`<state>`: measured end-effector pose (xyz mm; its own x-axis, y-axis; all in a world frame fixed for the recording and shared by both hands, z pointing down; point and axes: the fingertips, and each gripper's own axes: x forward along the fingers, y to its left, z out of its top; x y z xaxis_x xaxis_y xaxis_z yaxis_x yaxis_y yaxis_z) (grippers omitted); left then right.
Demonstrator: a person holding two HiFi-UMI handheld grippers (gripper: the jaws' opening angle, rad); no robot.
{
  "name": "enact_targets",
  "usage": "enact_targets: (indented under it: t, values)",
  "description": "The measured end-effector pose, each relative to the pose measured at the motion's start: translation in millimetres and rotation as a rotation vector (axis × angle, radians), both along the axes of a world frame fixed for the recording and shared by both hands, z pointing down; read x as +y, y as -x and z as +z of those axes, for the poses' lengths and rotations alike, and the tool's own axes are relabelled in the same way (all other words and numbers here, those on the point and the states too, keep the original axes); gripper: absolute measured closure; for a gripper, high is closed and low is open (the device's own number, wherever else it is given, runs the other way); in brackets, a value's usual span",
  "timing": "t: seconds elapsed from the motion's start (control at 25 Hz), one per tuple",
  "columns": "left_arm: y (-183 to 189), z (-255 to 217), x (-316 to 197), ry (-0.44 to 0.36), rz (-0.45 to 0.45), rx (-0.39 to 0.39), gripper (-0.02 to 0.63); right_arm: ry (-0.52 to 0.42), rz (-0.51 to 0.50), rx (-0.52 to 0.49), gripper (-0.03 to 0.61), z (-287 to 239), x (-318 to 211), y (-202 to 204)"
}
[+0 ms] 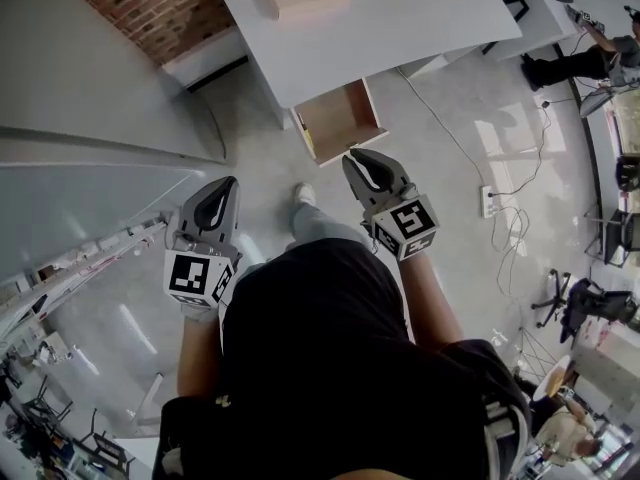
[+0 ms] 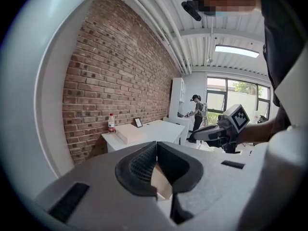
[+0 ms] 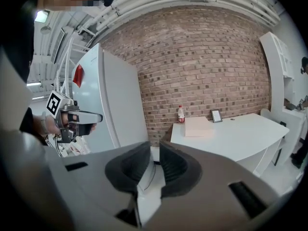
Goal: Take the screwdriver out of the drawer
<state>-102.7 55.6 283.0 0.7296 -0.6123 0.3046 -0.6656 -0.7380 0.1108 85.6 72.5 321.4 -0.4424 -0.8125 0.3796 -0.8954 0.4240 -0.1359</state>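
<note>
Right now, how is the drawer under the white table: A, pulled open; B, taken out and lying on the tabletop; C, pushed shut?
A: in the head view the drawer sticks out from under the white table, with its wooden inside showing.

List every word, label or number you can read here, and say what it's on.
No text can be read anywhere.
Bottle label: too small to read.
Small frame: too small to read.
Red patch on the white cabinet: blurred.
Marker cubes: black-and-white patterns only, no letters.
</note>
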Motion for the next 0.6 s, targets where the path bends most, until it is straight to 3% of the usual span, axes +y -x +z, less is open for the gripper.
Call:
enact_targets:
  t: [0.28,0.6]
  values:
    - [-42.6,9.3,-45.8,0.015,-0.017,-0.058,0.609,0.040,-0.041,-0.024,0.518,22.4,-50.2,-41.3]
    - [-63.3,31.5,-71.3,0.082,-0.058,-0.077,0.609,0.121,-0.095,-0.042,0.511,63.4,-77.9,-53.4]
